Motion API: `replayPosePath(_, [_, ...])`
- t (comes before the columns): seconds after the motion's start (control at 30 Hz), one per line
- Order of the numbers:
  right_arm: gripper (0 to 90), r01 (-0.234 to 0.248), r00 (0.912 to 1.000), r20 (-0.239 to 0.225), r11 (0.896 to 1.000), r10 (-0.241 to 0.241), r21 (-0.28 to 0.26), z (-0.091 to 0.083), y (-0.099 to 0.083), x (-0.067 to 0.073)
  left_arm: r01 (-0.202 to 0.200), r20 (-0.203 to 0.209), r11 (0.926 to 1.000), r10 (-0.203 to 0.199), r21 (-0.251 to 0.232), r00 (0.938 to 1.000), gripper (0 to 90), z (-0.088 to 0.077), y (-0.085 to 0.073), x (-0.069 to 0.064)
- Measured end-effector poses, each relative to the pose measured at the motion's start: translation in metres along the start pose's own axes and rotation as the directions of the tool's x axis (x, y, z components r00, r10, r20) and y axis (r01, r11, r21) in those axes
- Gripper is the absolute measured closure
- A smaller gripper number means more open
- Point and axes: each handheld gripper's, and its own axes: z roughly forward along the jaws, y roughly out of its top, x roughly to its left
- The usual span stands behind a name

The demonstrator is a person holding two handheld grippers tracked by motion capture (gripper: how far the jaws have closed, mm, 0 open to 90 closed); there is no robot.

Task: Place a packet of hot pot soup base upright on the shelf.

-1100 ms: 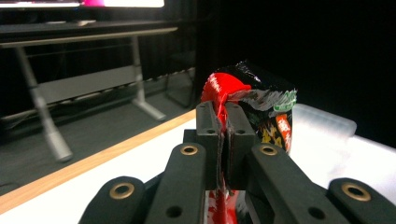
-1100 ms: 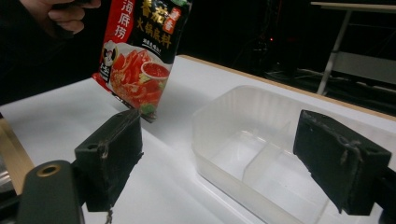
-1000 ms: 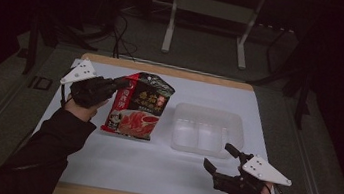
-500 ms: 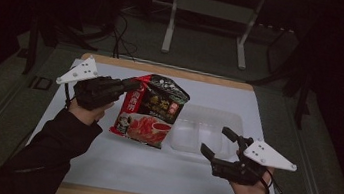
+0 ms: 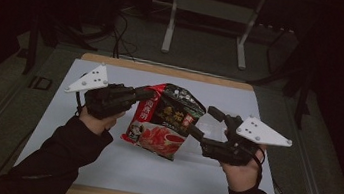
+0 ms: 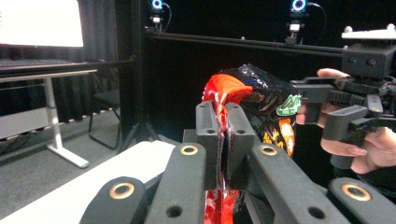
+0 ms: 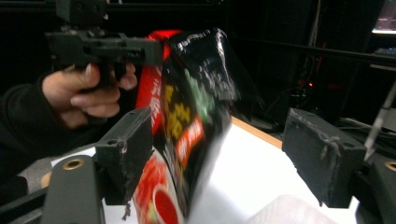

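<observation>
Above the table [image 5: 100, 163]: snack bag [image 5: 166, 121] pinched in left gripper [image 5: 146, 93] | right gripper [image 5: 205, 122] wide, closing, straddles bag's far edge.

We see a wood-edged table [image 5: 114, 62] covered by a white mat [image 5: 116, 163]; a clear plastic tray [image 5: 216, 128] lies directly on the mat, toward its right side.

Held up above the middle of the surface [image 5: 100, 163]: a snack bag [image 5: 166, 121], between the two hand-held grippers. At its left edge, the left hand-held gripper [image 5: 146, 93], clamped on the bag's top corner. At its right edge, the right hand-held gripper [image 5: 203, 122], jaws apart with the bag's side between them. Behind the bag, toward the right, a tray [image 5: 216, 128] resting on the surface.
</observation>
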Motion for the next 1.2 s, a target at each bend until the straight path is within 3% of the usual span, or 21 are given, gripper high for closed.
replayPosePath(0.03, [24.8,-0.001,1.0000,-0.001,1.000,0.001,-0.002,0.001,0.000,0.000,0.000,0.000,1.0000,0.000,0.000,1.0000,87.6,0.000,0.000,0.000])
replayPosePath(0.07, [34.1,-0.006,0.9998,-0.021,1.000,0.006,-0.003,0.005,0.000,0.000,0.006,0.019,1.0000,-0.006,-0.004,0.9998,87.7,0.004,-0.002,-0.003])
replayPosePath(0.17, [45.6,-0.011,0.9995,-0.029,1.000,0.011,0.012,0.008,-0.001,-0.001,0.000,0.036,1.0000,0.000,-0.002,0.9994,87.6,0.007,-0.002,-0.007])
replayPosePath(0.23, [45.6,-0.015,0.9995,-0.027,1.000,0.015,0.012,0.008,-0.001,-0.001,0.000,0.036,1.0000,0.000,-0.002,0.9994,87.6,0.007,-0.002,-0.007])
replayPosePath(0.27, [54.6,-0.022,0.9990,-0.040,1.000,0.022,0.009,0.008,-0.001,-0.002,0.000,0.048,1.0000,0.000,0.000,0.9988,87.6,0.011,-0.003,-0.009])
replayPosePath(0.43, [60.0,-0.028,0.9977,-0.061,0.999,0.030,0.024,0.009,0.000,-0.003,0.009,0.057,1.0000,-0.009,0.000,0.9984,87.5,0.014,-0.005,-0.009])
replayPosePath(0.47, [66.5,-0.029,0.9968,-0.073,0.999,0.032,0.037,0.009,0.000,-0.004,0.014,0.061,0.9999,-0.015,0.005,0.9980,87.5,0.016,-0.007,-0.008])
replayPosePath(0.53, [70.6,-0.038,0.9960,-0.079,0.998,0.041,0.046,0.010,0.001,-0.005,0.023,0.068,0.9997,-0.024,0.008,0.9974,87.4,0.017,-0.007,-0.007])
replayPosePath(0.87, [75.1,-0.035,0.9992,-0.018,0.998,0.036,0.053,0.007,0.008,0.005,0.029,0.101,0.9994,-0.031,0.020,0.9944,86.7,0.017,-0.006,-0.002])
replayPosePath(1.07, [76.1,-0.019,0.9997,0.016,0.998,0.018,0.052,0.003,0.015,0.012,0.006,0.112,0.9994,-0.010,0.035,0.9936,84.0,0.017,-0.002,-0.001])
replayPosePath(1.17, [76.1,-0.013,0.9997,0.020,0.999,0.012,0.051,0.001,0.019,0.013,0.007,0.107,0.9989,-0.012,0.046,0.9942,76.5,0.016,0.001,0.001])
replayPosePath(1.2, [76.1,-0.013,0.9997,0.020,0.999,0.012,0.051,0.001,0.019,0.013,0.007,0.107,0.9989,-0.012,0.046,0.9942,68.0,0.016,0.001,0.001])
